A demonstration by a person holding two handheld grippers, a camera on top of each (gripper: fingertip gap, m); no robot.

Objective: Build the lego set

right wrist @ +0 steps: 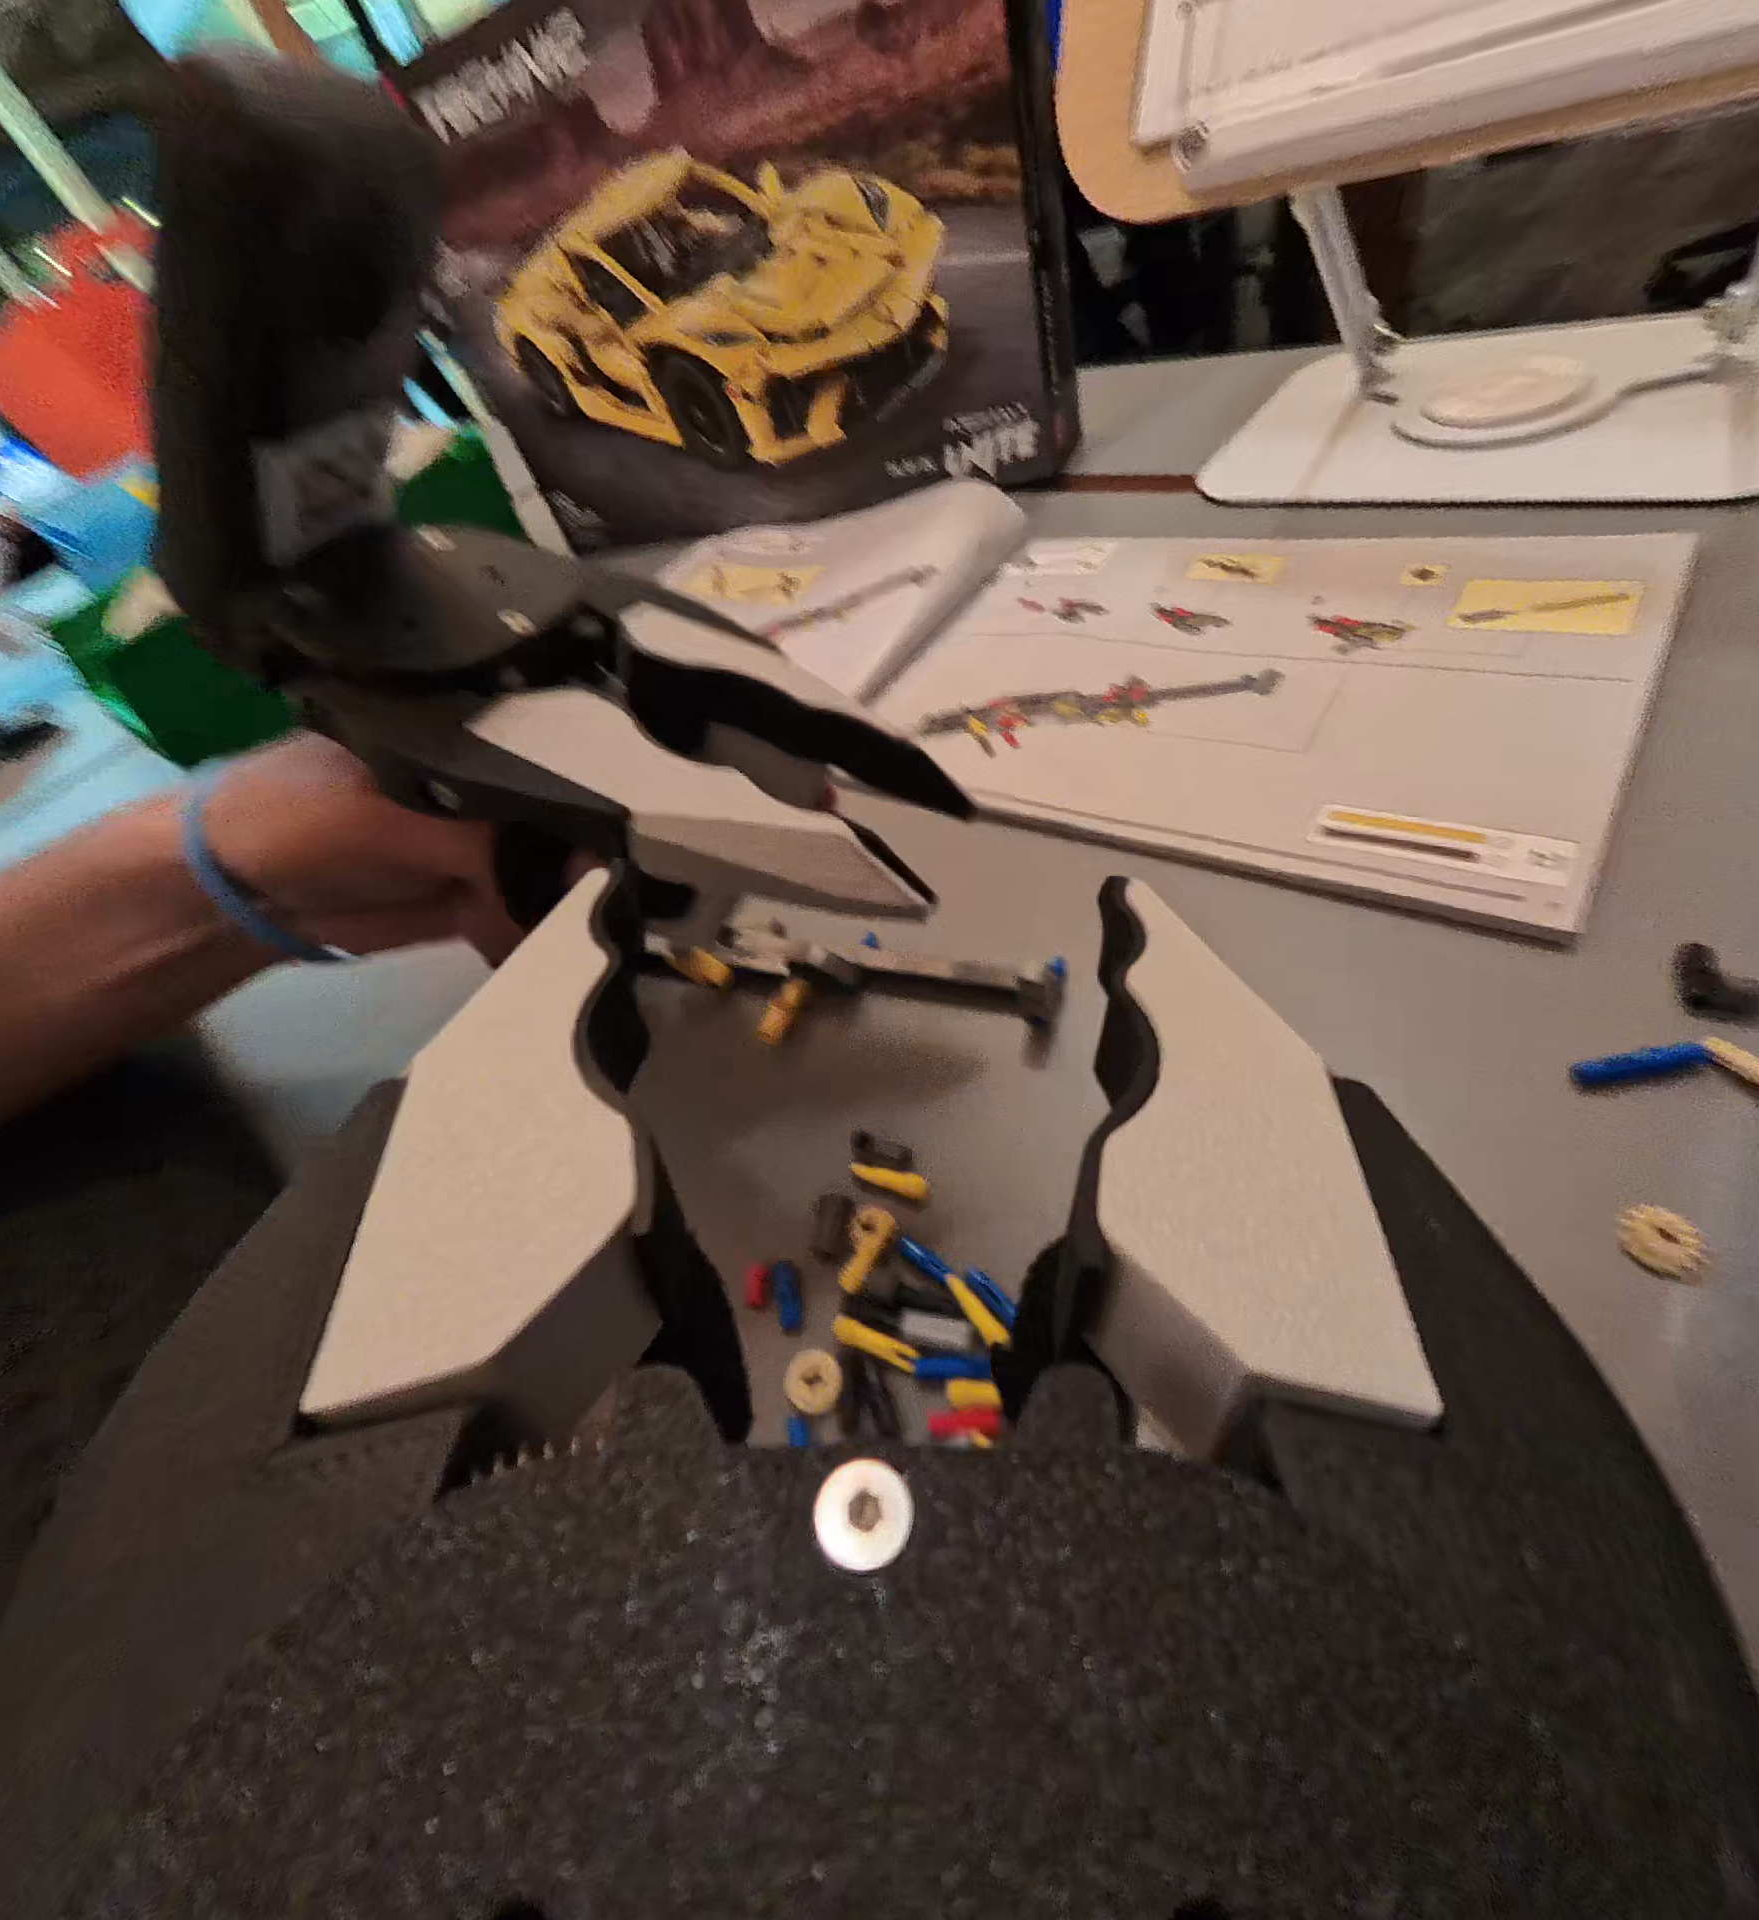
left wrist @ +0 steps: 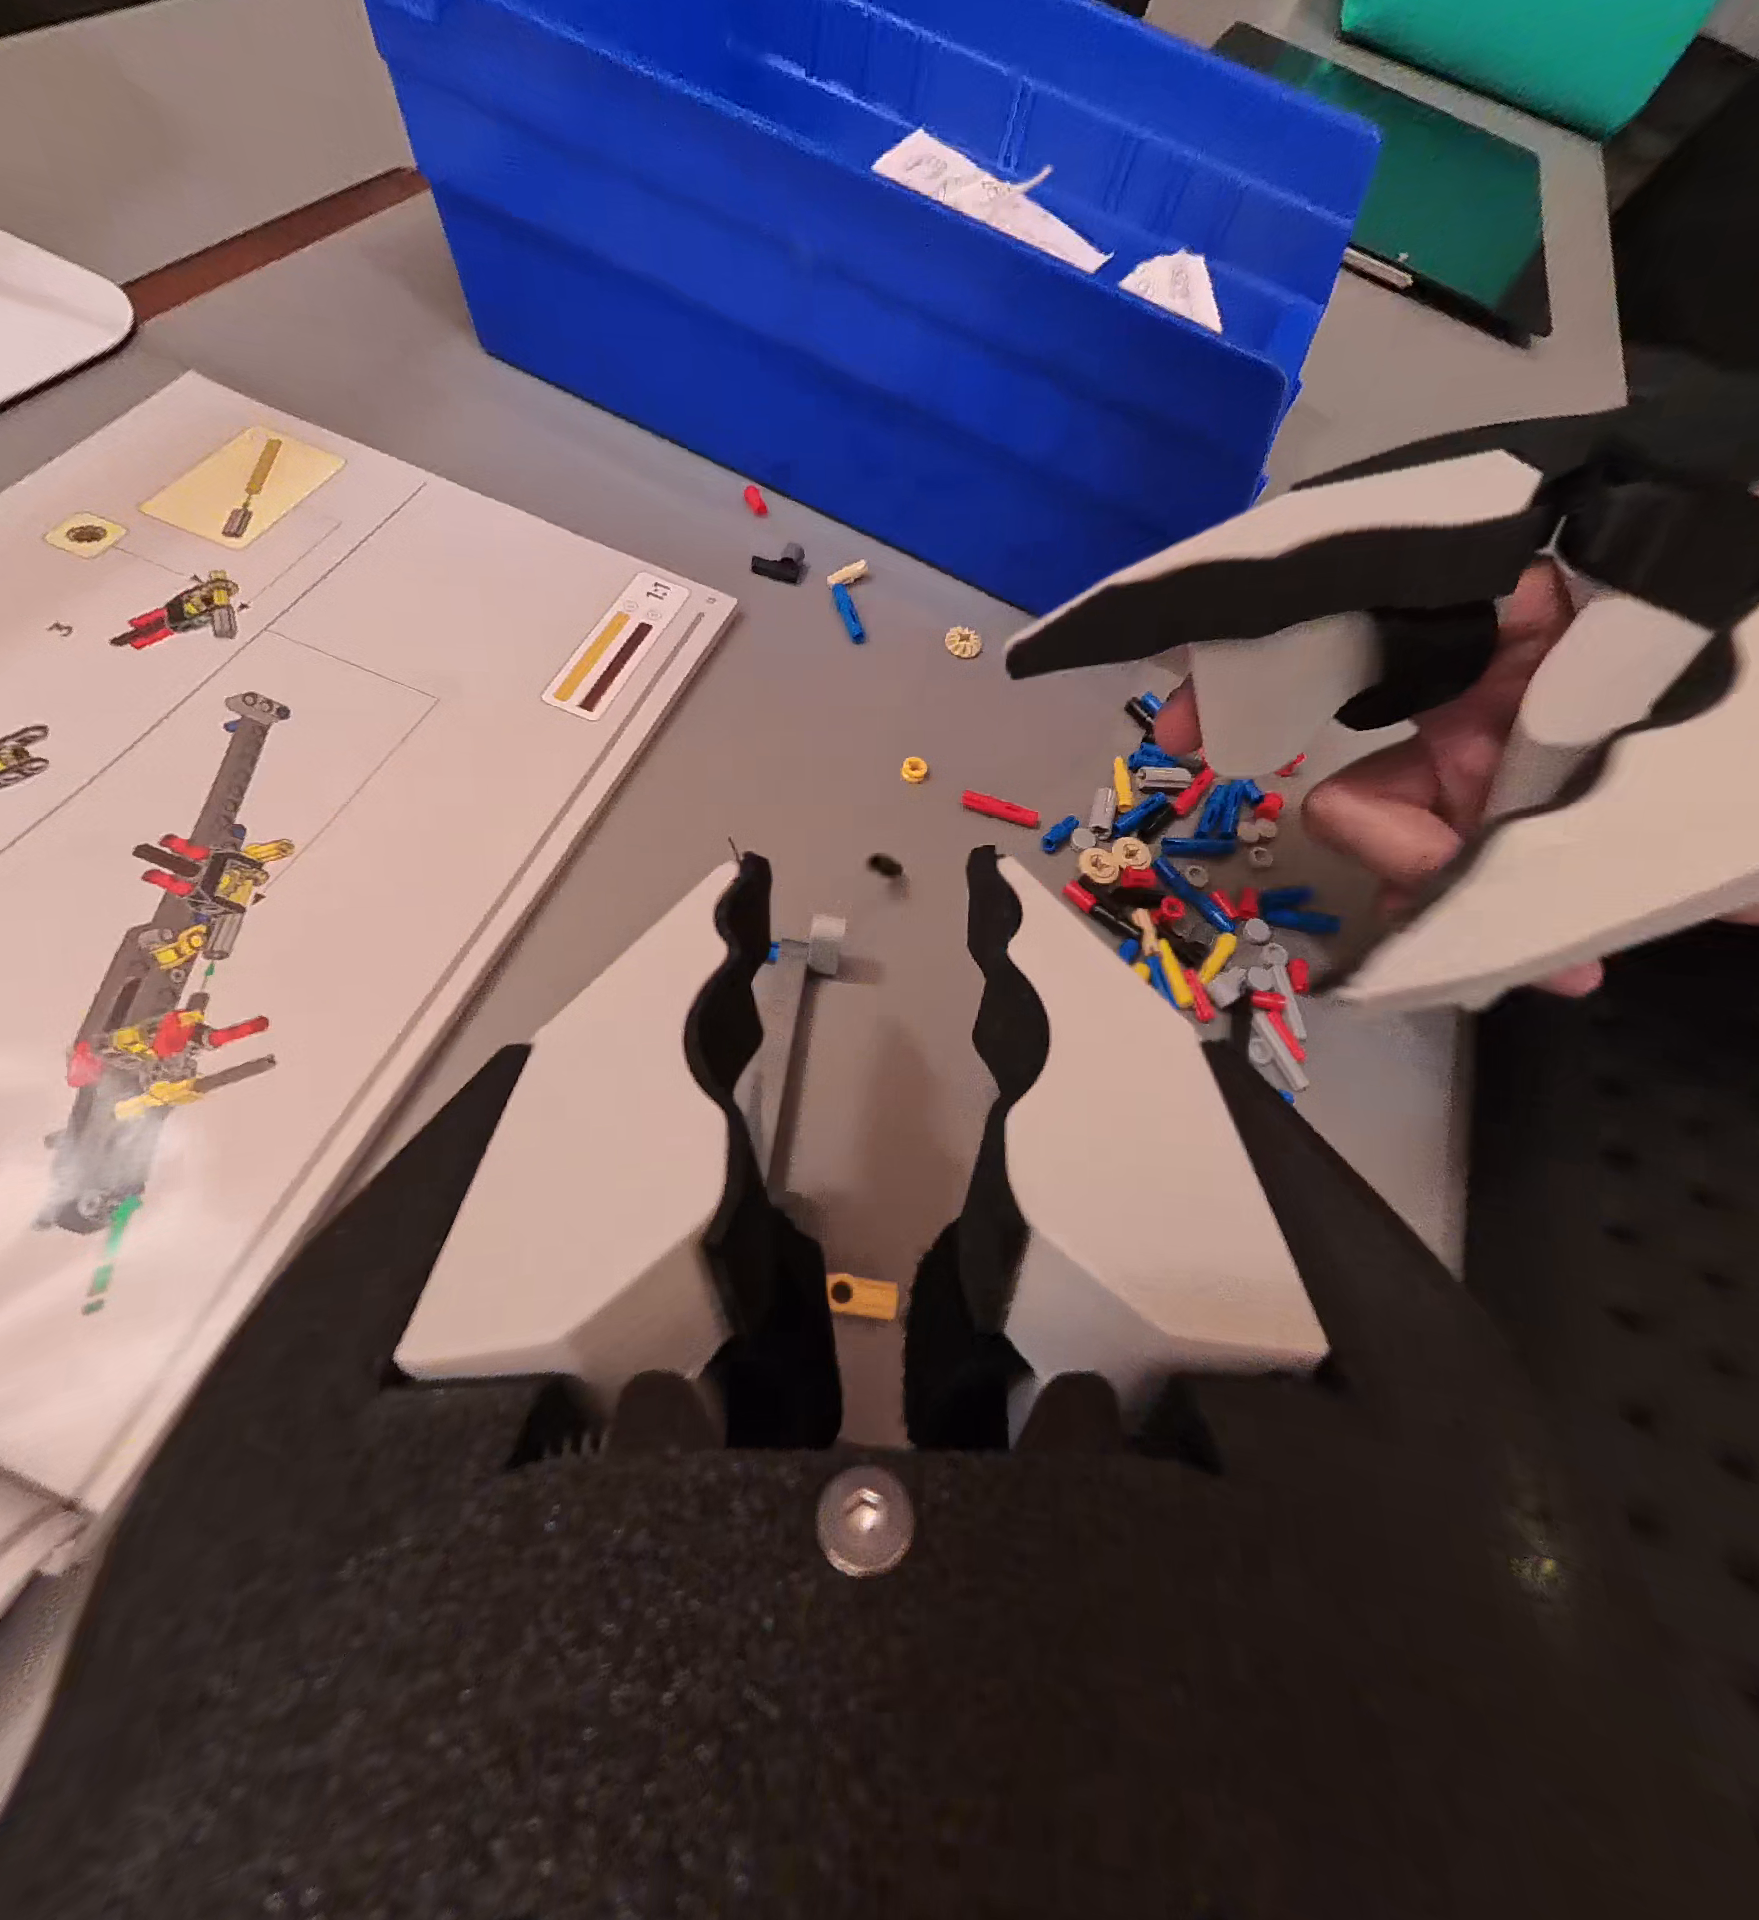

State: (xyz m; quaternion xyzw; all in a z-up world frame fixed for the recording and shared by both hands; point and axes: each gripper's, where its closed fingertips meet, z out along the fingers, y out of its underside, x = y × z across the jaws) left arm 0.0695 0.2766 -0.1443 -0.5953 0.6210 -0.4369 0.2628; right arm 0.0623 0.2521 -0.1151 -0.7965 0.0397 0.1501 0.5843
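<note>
A: Where is the left gripper point(left wrist: 867, 868)?

B: Low over the grey table point(left wrist: 355, 343), fingers spread apart, nothing between them. The grey beam point(left wrist: 797, 1023) of the build lies flat on the table in the gap, close to the left finger; I cannot tell if they touch.

A: And the right gripper point(right wrist: 859, 894)?

B: Also released and empty, hanging over the loose pile point(left wrist: 1192, 883) of blue, red, yellow and grey pins.

A: Anything else on the table?

B: The open manual point(left wrist: 335, 790) lies beside the beam, toward the left edge. A blue bin point(left wrist: 854, 301) stands toward the far edge, with a red pin point(left wrist: 1000, 807), a yellow ring point(left wrist: 914, 769) and a tan gear point(left wrist: 963, 642) scattered between it and the grippers. In the right wrist view the set's box point(right wrist: 750, 260), showing a yellow car, stands beyond the manual.
</note>
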